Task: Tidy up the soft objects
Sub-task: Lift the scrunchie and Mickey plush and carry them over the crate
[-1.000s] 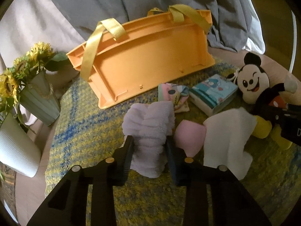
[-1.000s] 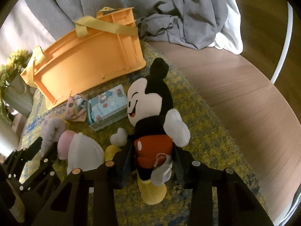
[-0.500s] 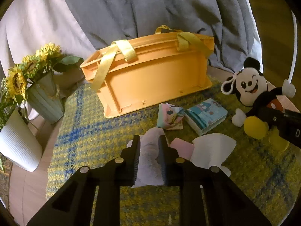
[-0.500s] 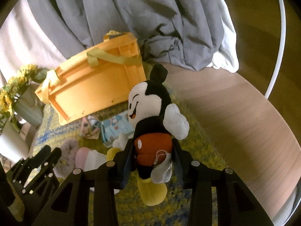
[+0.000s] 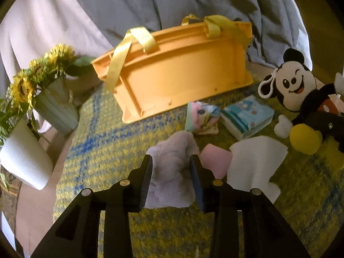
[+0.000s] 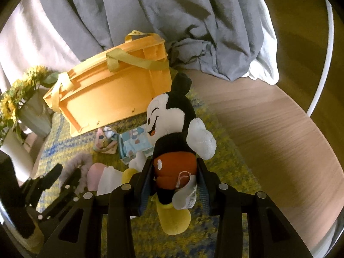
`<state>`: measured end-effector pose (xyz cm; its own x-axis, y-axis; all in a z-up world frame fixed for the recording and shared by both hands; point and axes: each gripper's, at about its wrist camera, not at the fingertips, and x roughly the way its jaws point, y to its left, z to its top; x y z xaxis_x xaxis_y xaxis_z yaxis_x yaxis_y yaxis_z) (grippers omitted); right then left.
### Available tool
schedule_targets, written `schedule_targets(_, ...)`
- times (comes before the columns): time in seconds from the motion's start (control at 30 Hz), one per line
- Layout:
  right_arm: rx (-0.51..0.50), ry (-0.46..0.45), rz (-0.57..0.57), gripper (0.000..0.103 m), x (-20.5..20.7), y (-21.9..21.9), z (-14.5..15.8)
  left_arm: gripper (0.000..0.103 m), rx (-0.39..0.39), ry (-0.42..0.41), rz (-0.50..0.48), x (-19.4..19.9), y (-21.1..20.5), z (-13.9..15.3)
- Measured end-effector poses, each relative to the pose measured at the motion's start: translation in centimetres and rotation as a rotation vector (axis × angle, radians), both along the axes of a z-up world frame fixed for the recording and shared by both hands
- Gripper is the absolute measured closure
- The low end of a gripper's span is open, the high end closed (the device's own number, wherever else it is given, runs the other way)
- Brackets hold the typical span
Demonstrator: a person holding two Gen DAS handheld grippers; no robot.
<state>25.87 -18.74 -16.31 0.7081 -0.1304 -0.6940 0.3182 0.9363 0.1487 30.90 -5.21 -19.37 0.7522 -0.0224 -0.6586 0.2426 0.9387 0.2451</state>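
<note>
My left gripper (image 5: 171, 167) is shut on a fluffy lilac cloth (image 5: 172, 172) and holds it above the yellow-blue rug (image 5: 96, 150). My right gripper (image 6: 175, 172) is shut on the red shorts of a Mickey Mouse plush (image 6: 172, 129), lifted off the rug; the plush also shows in the left wrist view (image 5: 294, 86). An orange tote basket (image 5: 178, 75) with yellow handles lies tipped on its side at the rug's far edge. A pink item (image 5: 216, 161), a white cloth (image 5: 253, 163), a patterned pouch (image 5: 202, 118) and a blue tissue pack (image 5: 247, 116) lie on the rug.
Two vases with sunflowers (image 5: 32, 81) stand at the left, a green one (image 5: 56, 109) and a white one (image 5: 23, 157). Grey and white bedding (image 6: 172, 10) hangs behind the basket. Wooden floor (image 6: 268, 129) lies to the right of the rug.
Both grippers have risen further: the lilac cloth and the Mickey plush are higher off the rug. The view has tilted up, showing more bedding.
</note>
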Motion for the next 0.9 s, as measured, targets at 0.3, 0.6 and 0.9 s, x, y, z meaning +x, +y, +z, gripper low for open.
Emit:
schedule_targets(0.3,-0.002,0.005,0.036,0.063,0.7,1.0,0.0,0.066,-0.002,0.076,0.062,0.6,1.0,-0.4)
schedule_targets(0.6,-0.005,0.014,0.044,0.063,1.1,1.4,0.0,0.082,-0.056,0.125,0.103,1.1,1.6,-0.9)
schedule_targets(0.9,0.0,-0.026,0.048,0.063,0.4,1.5,1.4,0.083,-0.163,0.067,0.086,0.3,2.7,2.0)
